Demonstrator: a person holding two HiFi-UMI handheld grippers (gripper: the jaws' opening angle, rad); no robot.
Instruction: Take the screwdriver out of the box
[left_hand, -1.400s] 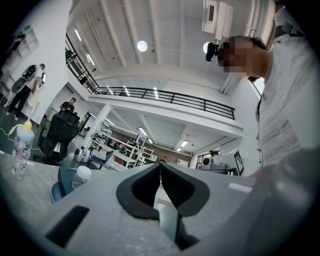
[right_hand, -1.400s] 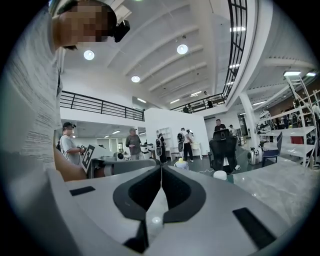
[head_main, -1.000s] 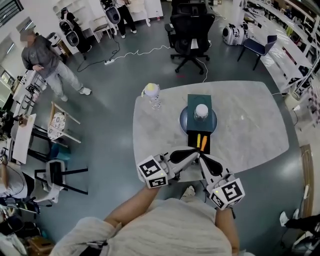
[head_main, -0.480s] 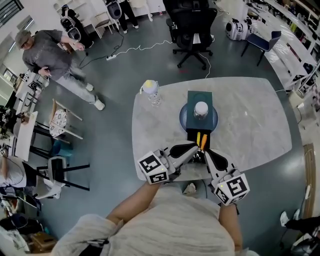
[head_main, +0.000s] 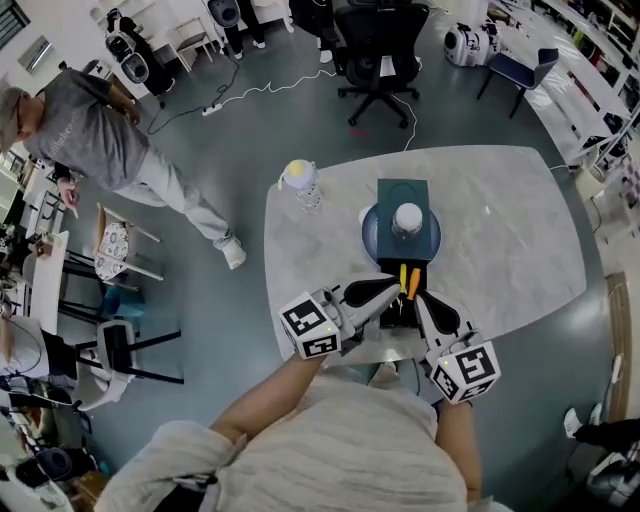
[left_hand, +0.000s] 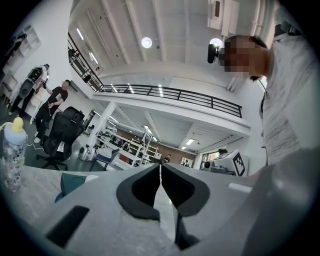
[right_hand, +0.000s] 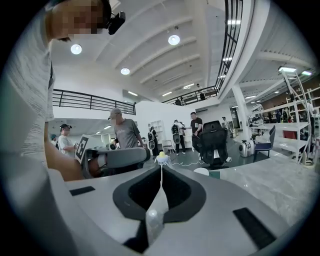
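An open black box (head_main: 398, 305) lies near the table's front edge, just before a dark blue plate (head_main: 378, 240). Inside it lie a yellow handle (head_main: 402, 277) and an orange handle (head_main: 412, 284); which one is the screwdriver I cannot tell. My left gripper (head_main: 392, 289) is shut and empty, its tip over the box's left side. My right gripper (head_main: 420, 298) is also shut and empty, at the box's right side. In the left gripper view the jaws (left_hand: 160, 166) meet with nothing between them. The right gripper (right_hand: 161, 168) looks the same in its own view.
A white-capped object (head_main: 406, 217) stands on the plate, with a green box (head_main: 402, 190) behind it. A bottle with a yellow cap (head_main: 300, 181) stands at the table's far left corner. A black office chair (head_main: 378, 45) and a walking person (head_main: 110, 150) are beyond the table.
Both grippers have moved forward over the table's front edge up to the black box. The person at the left has walked closer to the table.
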